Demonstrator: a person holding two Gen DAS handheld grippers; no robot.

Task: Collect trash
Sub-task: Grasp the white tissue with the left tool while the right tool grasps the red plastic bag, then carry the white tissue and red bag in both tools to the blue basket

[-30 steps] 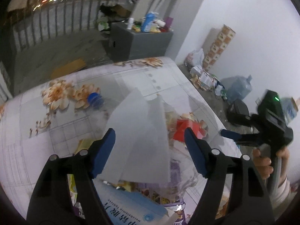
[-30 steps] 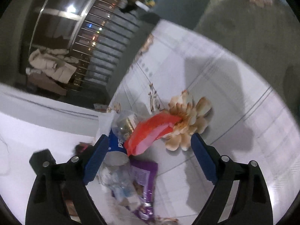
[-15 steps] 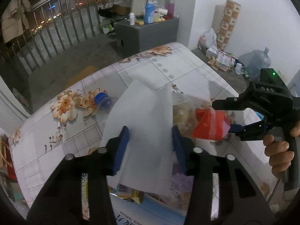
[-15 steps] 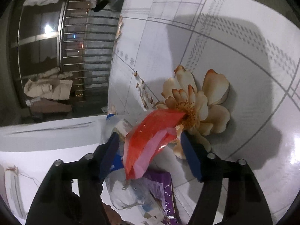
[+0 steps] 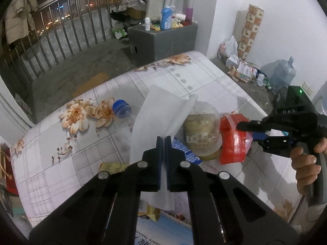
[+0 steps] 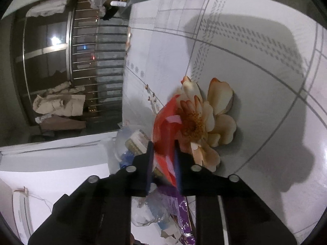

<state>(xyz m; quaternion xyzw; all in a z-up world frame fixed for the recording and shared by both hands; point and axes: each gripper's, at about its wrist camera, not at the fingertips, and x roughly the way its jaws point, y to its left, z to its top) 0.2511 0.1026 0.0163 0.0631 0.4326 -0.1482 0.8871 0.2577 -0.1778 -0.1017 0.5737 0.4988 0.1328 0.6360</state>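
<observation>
My left gripper (image 5: 164, 140) is shut on a white tissue sheet (image 5: 161, 118) that stands up from the trash pile. My right gripper (image 6: 163, 149) is shut on a red plastic wrapper (image 6: 163, 122); in the left wrist view it (image 5: 248, 131) pinches that wrapper (image 5: 232, 140) from the right. A clear plastic cup with biscuits (image 5: 201, 132) lies between the two. A blue-capped bottle (image 5: 121, 109) lies further left on the flowered table (image 5: 81, 143).
More trash lies near me: a yellow packet (image 5: 111, 166), a blue-white box (image 5: 165, 230), a purple wrapper (image 6: 181, 206). Beyond the table stand a grey cabinet (image 5: 161, 38) with bottles, a railing, and floor clutter with a water jug (image 5: 281, 75).
Both grippers have gone from wide open to shut: the left onto the white tissue, the right onto the red wrapper. The right gripper moved in toward the pile.
</observation>
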